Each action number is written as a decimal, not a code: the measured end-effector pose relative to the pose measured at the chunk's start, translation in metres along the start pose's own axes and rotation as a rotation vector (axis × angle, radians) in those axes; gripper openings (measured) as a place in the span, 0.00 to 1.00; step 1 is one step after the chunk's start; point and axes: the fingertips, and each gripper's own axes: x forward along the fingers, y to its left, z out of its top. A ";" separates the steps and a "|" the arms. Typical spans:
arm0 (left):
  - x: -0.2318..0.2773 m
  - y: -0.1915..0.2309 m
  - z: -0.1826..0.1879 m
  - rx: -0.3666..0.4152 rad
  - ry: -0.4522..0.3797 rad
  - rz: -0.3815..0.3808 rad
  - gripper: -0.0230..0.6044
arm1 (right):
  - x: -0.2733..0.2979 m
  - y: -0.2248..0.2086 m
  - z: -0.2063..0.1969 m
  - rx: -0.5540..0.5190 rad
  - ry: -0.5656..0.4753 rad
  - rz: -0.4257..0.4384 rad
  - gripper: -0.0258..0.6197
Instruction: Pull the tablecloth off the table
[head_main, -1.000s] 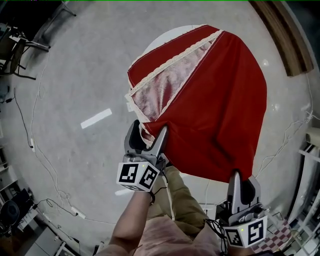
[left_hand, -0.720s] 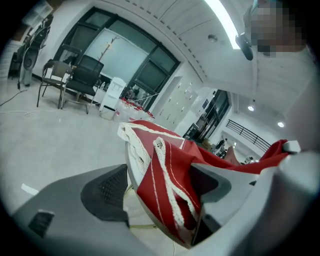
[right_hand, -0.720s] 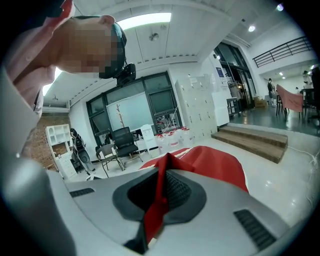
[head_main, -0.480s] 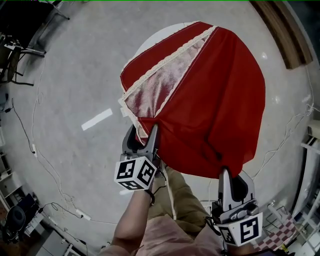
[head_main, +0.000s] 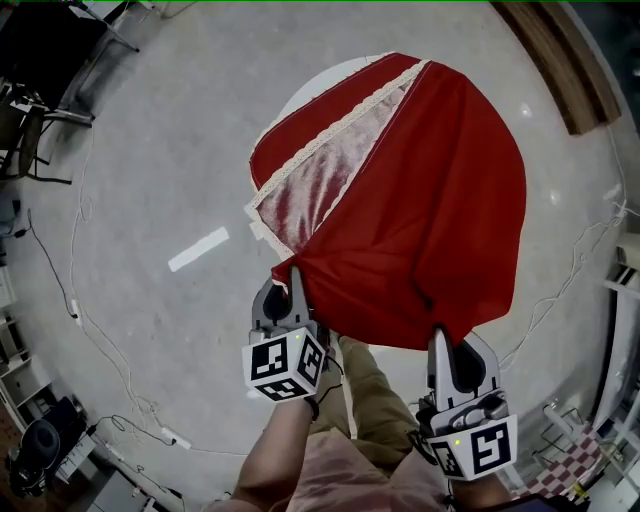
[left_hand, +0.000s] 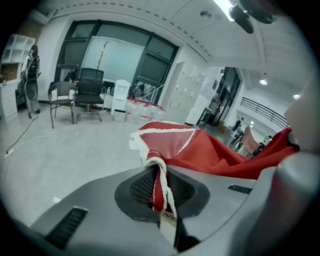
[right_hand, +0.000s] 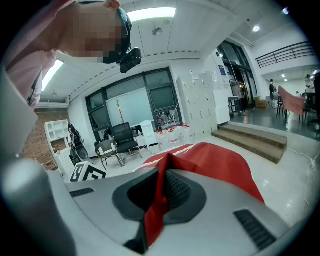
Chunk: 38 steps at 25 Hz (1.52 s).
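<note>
Grab step's basically done. My left gripper (head_main: 290, 282) is closing its jaws on the lace-trimmed corner, and my right gripper (head_main: 440, 340) is pinched tight on the red hem. The tablecloth (head_main: 430, 190) is draped over the round table (head_main: 325, 78) with its left corner flipped back. Next up, I reckon: an even pull toward me.

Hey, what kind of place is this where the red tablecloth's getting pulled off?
Probably an open office or lab hall, not a home: office chairs by tall windows, a wall of lockers, and cables trailing across a polished floor.
</note>
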 end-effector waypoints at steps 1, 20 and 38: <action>-0.004 -0.004 0.003 0.026 -0.008 -0.009 0.10 | -0.001 0.001 0.000 0.008 -0.003 -0.003 0.08; -0.106 -0.042 0.098 0.071 -0.141 -0.250 0.09 | -0.077 0.012 0.062 0.135 -0.225 -0.152 0.08; -0.208 -0.051 0.163 0.170 -0.236 -0.348 0.09 | -0.154 0.064 0.112 0.166 -0.395 -0.212 0.08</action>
